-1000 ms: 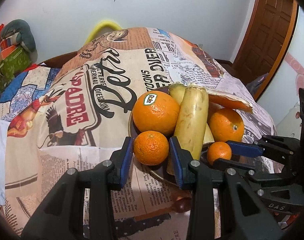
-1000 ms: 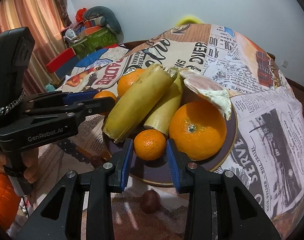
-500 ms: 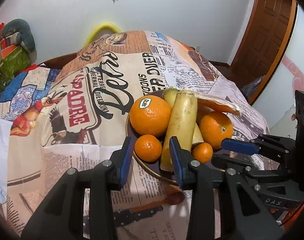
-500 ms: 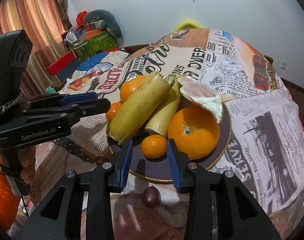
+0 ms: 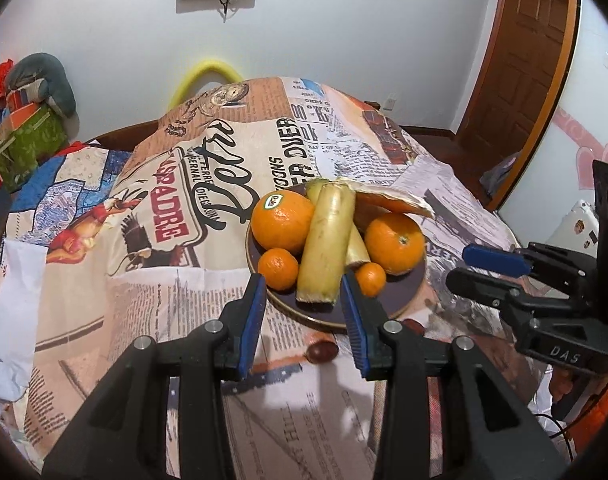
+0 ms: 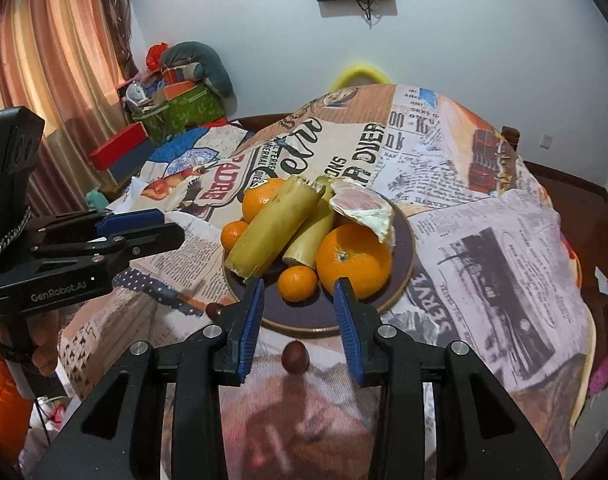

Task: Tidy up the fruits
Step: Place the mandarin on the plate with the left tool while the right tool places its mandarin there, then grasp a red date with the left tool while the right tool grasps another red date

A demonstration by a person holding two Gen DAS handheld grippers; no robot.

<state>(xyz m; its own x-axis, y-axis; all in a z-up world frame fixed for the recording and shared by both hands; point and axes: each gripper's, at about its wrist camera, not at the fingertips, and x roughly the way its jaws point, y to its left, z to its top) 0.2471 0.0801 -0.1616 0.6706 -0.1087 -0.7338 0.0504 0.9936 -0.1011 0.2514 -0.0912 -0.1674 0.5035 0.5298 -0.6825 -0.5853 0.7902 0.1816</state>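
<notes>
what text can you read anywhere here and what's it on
"GenRobot.AI": side of the black left tool.
"DAS": body of the black right tool.
"OVER": newspaper-print tablecloth.
"SERVE": same cloth, right of the dark round plate.
"HILL": cloth near the left wrist camera.
"PADRE": red letters on the cloth's badge.
Sticker on the large orange: too small to read.
Fine newsprint: blurred.

Fruit-crowded plate (image 6: 404, 280); bare cloth (image 5: 104, 300) leftward

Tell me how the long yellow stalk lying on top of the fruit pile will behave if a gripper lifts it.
The stalk looks stiff and thick, so it probably won't flop. It rests tilted across the oranges on the plate, so lifting it may set them rolling. Its smooth round skin could slip between the pads.
</notes>
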